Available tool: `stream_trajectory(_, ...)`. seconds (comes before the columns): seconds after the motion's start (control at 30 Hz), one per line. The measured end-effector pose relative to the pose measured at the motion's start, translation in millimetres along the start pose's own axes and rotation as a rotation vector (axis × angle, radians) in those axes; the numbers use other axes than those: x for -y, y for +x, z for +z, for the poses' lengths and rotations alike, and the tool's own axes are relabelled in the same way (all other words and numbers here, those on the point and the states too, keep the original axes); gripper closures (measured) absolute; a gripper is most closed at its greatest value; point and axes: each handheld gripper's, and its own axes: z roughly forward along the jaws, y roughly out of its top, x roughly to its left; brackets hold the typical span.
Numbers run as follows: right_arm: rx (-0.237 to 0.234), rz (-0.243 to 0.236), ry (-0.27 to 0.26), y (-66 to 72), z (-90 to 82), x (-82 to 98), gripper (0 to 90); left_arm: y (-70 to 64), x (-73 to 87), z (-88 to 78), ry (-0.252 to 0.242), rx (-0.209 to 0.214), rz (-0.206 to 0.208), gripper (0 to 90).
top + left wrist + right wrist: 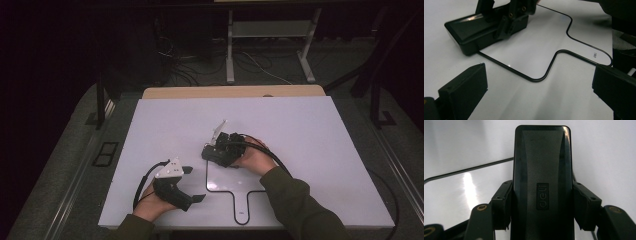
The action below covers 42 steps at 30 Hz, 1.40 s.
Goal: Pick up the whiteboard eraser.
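Between the two jaws of the right claw [541, 207] sits a black eraser block [542, 170] with a small "deli" label on top. The jaws squeeze it from both sides. It rests on the white tabletop [165, 125], on the top left corner of a white board with a thin black edge [227, 180]. Near the front of the tabletop, the left claw [192, 184] has its jaws wide apart, with nothing between them.
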Motion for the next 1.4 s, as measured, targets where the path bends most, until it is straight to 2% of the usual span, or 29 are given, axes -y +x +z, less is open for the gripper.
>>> stream_trajectory(0.1, 0.002, -0.007, 0.002, 1.1, 0.4, -0.9, 38.5, -0.6, -0.2, 0.5, -0.002, 0.000, -0.001, 0.0)
stream_trajectory(0.27, 0.034, 0.040, 0.006, -16.8, 4.6, -0.6, 38.4, 1.5, 0.1, -0.7, 0.009, 0.001, 0.011, 0.0)
stream_trajectory(0.33, 0.024, 0.054, 0.004, -19.8, 5.4, -0.9, 38.4, 1.5, 0.5, -0.9, 0.006, 0.002, 0.006, 0.0)
stream_trajectory(0.4, 0.037, 0.035, 0.011, -17.3, 4.5, -0.6, 38.4, 1.6, 0.7, -0.8, 0.003, 0.002, 0.002, 0.0)
stream_trajectory(0.57, 0.000, -0.005, 0.003, 2.0, 1.9, -0.7, 38.4, 0.0, 0.2, 0.0, 0.001, 0.001, -0.001, 0.0)
stream_trajectory(0.63, 0.001, -0.017, -0.001, 4.6, 1.7, -0.7, 38.5, -0.4, 0.0, 0.7, -0.001, 0.000, -0.002, 0.0)
stream_trajectory(0.7, -0.002, 0.001, -0.002, 0.6, 2.5, -0.7, 38.4, -0.4, 0.2, 0.9, 0.000, 0.001, -0.002, 0.0)
stream_trajectory(0.83, 0.030, 0.036, 0.003, -17.3, 5.8, -1.4, 38.4, 1.1, 0.2, -0.6, 0.009, -0.001, 0.009, 0.0)
stream_trajectory(0.87, 0.031, 0.034, 0.004, -20.9, 6.5, -1.6, 38.5, 1.1, 0.5, -0.6, 0.012, -0.004, 0.009, 0.0)
stream_trajectory(0.9, 0.021, 0.055, 0.002, -21.4, 6.9, -2.1, 38.4, 1.4, 0.9, -0.3, 0.016, -0.008, 0.015, 0.0)
stream_trajectory(0.97, 0.034, 0.039, 0.010, -19.8, 6.3, -2.2, 38.5, 1.5, 1.2, 0.3, 0.017, -0.014, 0.013, 0.0)
stream_trajectory(1.03, 0.014, 0.034, 0.010, -12.5, 5.2, -2.9, 38.4, 2.6, 1.1, 0.3, 0.013, -0.019, 0.009, 0.0)
stream_trajectory(1.13, -0.005, -0.002, 0.006, 0.4, 4.2, -4.6, 38.5, 5.1, 0.4, 0.3, 0.011, -0.027, 0.013, 0.0)
stream_trajectory(1.2, -0.005, -0.016, 0.006, 2.7, 4.4, -5.9, 38.5, 6.2, 0.2, 0.8, 0.010, -0.030, 0.012, 0.0)
stream_trajectory(1.4, 0.024, 0.046, 0.006, -17.4, 9.3, -9.1, 38.5, 9.1, 0.1, 1.5, 0.016, -0.028, 0.022, 0.0)
